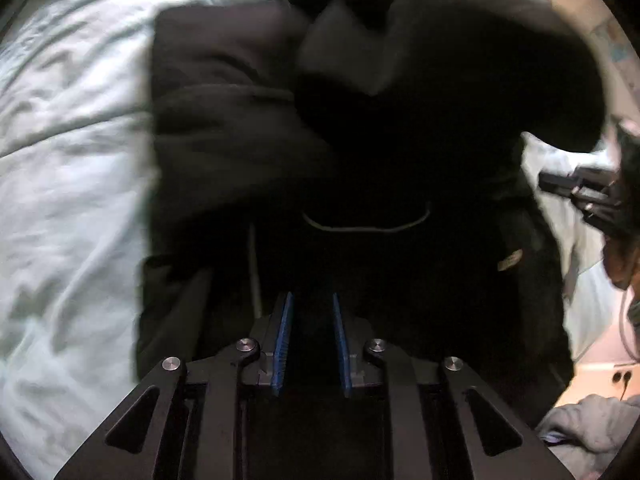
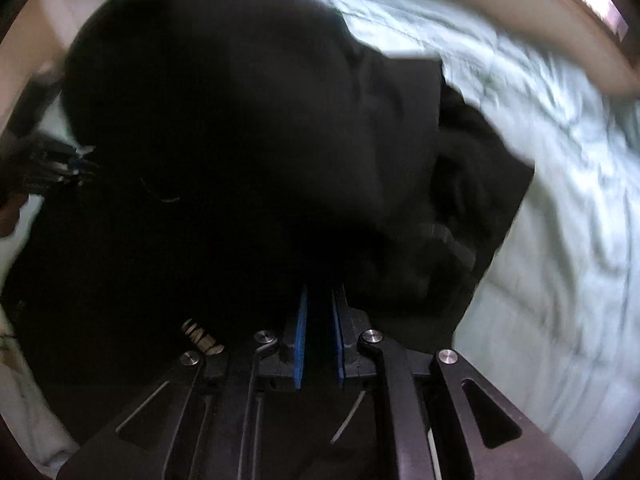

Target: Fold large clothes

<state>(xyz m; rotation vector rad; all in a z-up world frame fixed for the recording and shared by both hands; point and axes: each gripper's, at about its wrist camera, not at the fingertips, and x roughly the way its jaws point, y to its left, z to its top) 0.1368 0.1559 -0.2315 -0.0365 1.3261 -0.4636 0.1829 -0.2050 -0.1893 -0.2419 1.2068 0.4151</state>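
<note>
between both grippers, black garment [image 1: 360, 140] blurs, folds indistinct.

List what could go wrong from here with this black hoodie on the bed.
1. Both views are motion-blurred, and the hoodie looks bunched with its hood flopped over, so a fast swing may land it creased on the sheet.
2. The left gripper and right gripper each show only a narrow gap with dark cloth between the pads; a thin pinch might slip.
3. The drawstring hangs loose and could get folded inside.
</note>
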